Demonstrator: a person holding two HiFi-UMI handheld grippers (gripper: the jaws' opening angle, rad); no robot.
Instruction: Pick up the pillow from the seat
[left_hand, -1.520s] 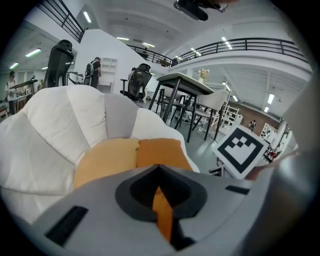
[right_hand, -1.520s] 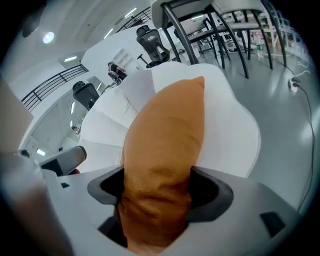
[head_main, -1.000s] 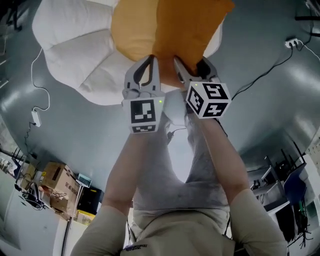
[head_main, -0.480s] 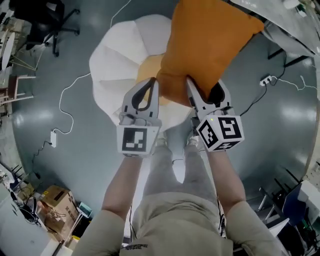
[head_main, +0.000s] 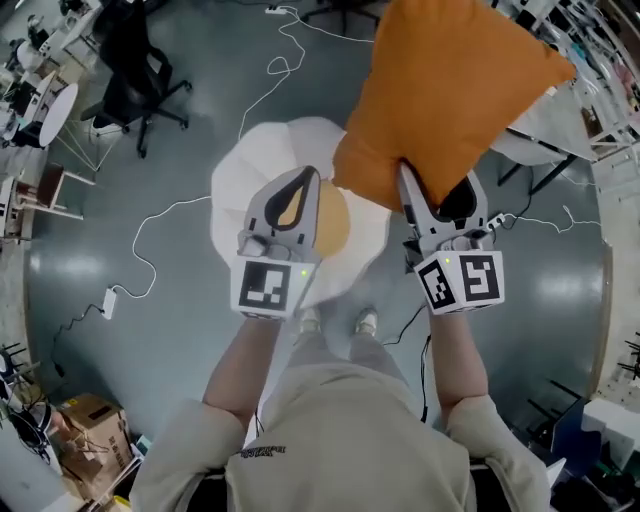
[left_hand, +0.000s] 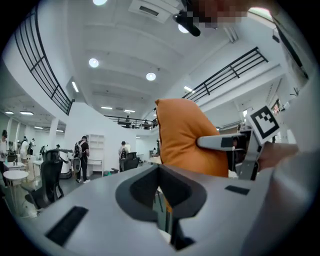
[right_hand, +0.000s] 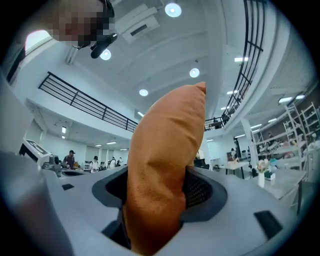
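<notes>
An orange pillow (head_main: 450, 90) hangs high above the floor by its lower corner, clamped in my right gripper (head_main: 437, 192). Those jaws are opening, but the cushion fabric (right_hand: 160, 165) still bulges between the pads. My left gripper (head_main: 306, 178) is level with it on the left, shut and empty, its tips meeting. From the left gripper view the pillow (left_hand: 182, 140) and a right finger (left_hand: 220, 142) show ahead. Far below lies the white beanbag seat (head_main: 240, 190) with a second orange cushion (head_main: 332, 228) on it.
A black office chair (head_main: 140, 85) stands at upper left on the grey floor. Cables (head_main: 150, 260) and a power strip (head_main: 108, 300) trail left of the seat. Cardboard boxes (head_main: 85, 420) sit at lower left. Desks line the right edge (head_main: 600, 120).
Both grippers have risen well above the seat with the pillow in the right one. The beanbag now looks smaller and farther below, and the second cushion on it has come into view.
</notes>
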